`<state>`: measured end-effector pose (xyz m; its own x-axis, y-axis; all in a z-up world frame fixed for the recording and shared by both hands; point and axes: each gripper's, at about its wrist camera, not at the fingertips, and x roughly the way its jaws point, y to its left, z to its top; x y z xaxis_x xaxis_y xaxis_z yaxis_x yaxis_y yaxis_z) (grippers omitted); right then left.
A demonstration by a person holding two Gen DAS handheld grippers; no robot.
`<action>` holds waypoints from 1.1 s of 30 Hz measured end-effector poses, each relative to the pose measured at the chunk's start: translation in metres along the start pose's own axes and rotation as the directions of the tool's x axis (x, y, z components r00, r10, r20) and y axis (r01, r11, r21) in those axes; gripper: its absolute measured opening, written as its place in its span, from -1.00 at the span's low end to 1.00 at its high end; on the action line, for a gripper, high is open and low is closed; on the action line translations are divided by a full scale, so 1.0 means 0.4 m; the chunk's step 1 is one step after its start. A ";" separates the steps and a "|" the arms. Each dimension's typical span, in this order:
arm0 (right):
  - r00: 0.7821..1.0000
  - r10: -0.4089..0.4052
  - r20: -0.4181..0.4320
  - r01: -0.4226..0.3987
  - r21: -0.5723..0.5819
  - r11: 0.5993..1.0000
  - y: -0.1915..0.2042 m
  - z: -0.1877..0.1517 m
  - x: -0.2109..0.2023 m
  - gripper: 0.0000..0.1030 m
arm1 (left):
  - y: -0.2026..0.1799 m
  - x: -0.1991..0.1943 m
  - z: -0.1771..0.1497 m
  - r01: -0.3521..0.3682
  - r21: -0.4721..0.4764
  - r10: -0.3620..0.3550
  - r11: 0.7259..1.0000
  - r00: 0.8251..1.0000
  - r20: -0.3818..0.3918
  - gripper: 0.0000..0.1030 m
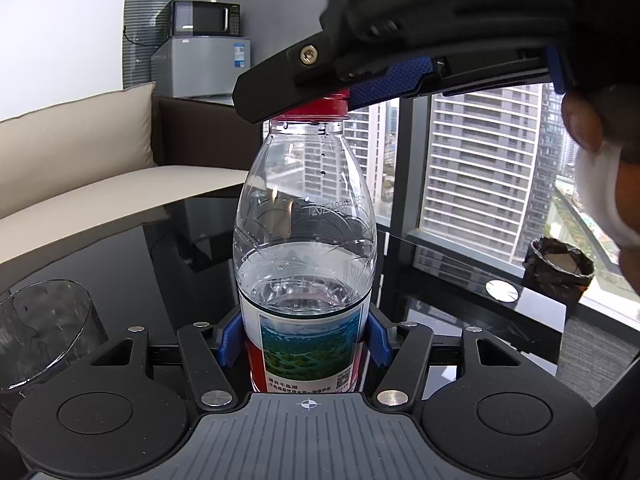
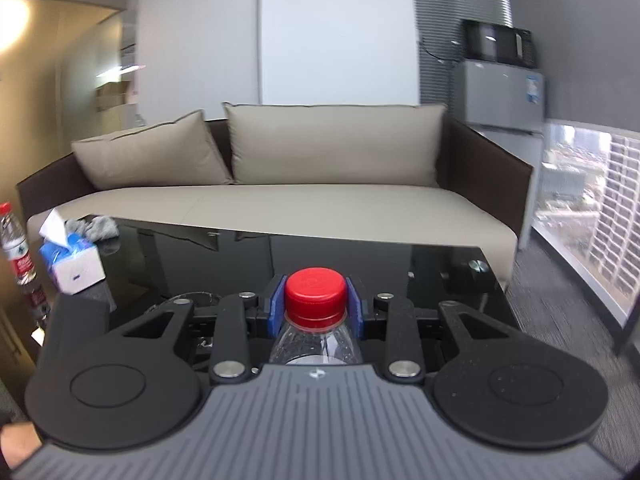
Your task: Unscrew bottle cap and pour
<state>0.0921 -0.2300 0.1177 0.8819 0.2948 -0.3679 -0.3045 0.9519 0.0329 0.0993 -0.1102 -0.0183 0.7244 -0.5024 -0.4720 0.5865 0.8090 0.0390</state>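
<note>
So, going left to right in the left wrist view: at about 8 o'clock there's a clear drinking glass (image 1: 40,328) standing on the glossy black glass table (image 1: 120,256), just beside the left gripper (image 1: 306,344). That gripper's blue pads are clamped on the label band of the clear plastic water bottle with the red-and-white label (image 1: 306,240), which stands upright dead centre, long axis straight up toward 12 o'clock, water sitting roughly at the top of the label. Up at 12 to 1 o'clock the right gripper (image 1: 344,96) comes in from the right, lying about level, and it's pinching the red ribbed screw cap (image 1: 320,109).

The right wrist view backs that up: the cap (image 2: 315,295) is squeezed between the two blue pads of the right gripper (image 2: 315,300), with the bottle neck (image 2: 316,340) dropping toward 6 o'clock under it. Off at 9 o'clock there's a tissue box (image 2: 74,264) and a second bottle with a red label (image 2: 18,256), well apart from the action.

The cap looks seated on the neck, though I can't tell if it's tight or already loosened a bit. My read is that the twist has to go around the bottle's vertical axis, right gripper turning, left one keeping the body from spinning. The glass is nearer the left hand for any pour.
</note>
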 end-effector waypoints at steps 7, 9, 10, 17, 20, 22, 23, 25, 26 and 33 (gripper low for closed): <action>0.996 -0.089 -0.032 0.091 0.051 0.995 0.032 0.008 -0.003 -0.27 | -0.002 0.000 -0.001 -0.003 0.007 0.003 1.000 1.000 0.000 0.09; 0.992 -0.117 -0.037 0.119 0.061 0.991 0.040 0.010 -0.005 -0.27 | -0.003 0.001 0.000 -0.003 0.008 0.003 1.000 1.000 -0.001 0.09; 0.991 -0.124 -0.038 0.127 0.064 0.990 0.039 0.009 -0.003 -0.27 | -0.004 0.001 0.000 -0.003 0.009 0.003 1.000 1.000 -0.001 0.09; 0.984 -0.177 -0.036 0.178 0.052 0.983 0.060 0.004 -0.006 -0.34 | -0.002 0.003 0.002 -0.002 0.011 0.002 1.000 1.000 -0.001 0.09; 0.985 -0.169 -0.034 0.171 0.045 0.984 0.059 0.001 -0.009 -0.35 | 0.000 0.005 0.003 0.000 0.011 0.000 1.000 1.000 -0.002 0.09; 0.986 -0.164 -0.033 0.165 0.040 0.985 0.059 0.000 -0.011 -0.36 | 0.001 0.005 0.004 0.002 0.011 -0.002 1.000 1.000 -0.002 0.09; 0.986 -0.161 -0.032 0.162 0.037 0.986 0.059 -0.001 -0.012 -0.36 | 0.002 0.005 0.004 0.002 0.012 -0.002 1.000 1.000 -0.002 0.09; 0.988 -0.155 -0.029 0.156 0.027 0.987 0.058 -0.003 -0.014 -0.36 | 0.002 0.006 0.005 0.002 0.015 -0.002 1.000 1.000 -0.001 0.09; 0.988 -0.152 -0.028 0.153 0.024 0.988 0.056 -0.004 -0.014 -0.36 | 0.001 0.006 0.005 0.002 0.015 -0.002 1.000 1.000 -0.001 0.09; 0.997 -0.074 -0.006 0.074 -0.008 0.997 0.002 -0.013 -0.009 -0.36 | 0.002 0.006 0.006 0.010 0.011 -0.010 1.000 1.000 -0.002 0.10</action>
<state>0.0869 -0.2305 0.1143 0.9000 0.2229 -0.3746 -0.2411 0.9705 -0.0019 0.1025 -0.1117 -0.0173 0.7176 -0.5098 -0.4745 0.5978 0.8004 0.0442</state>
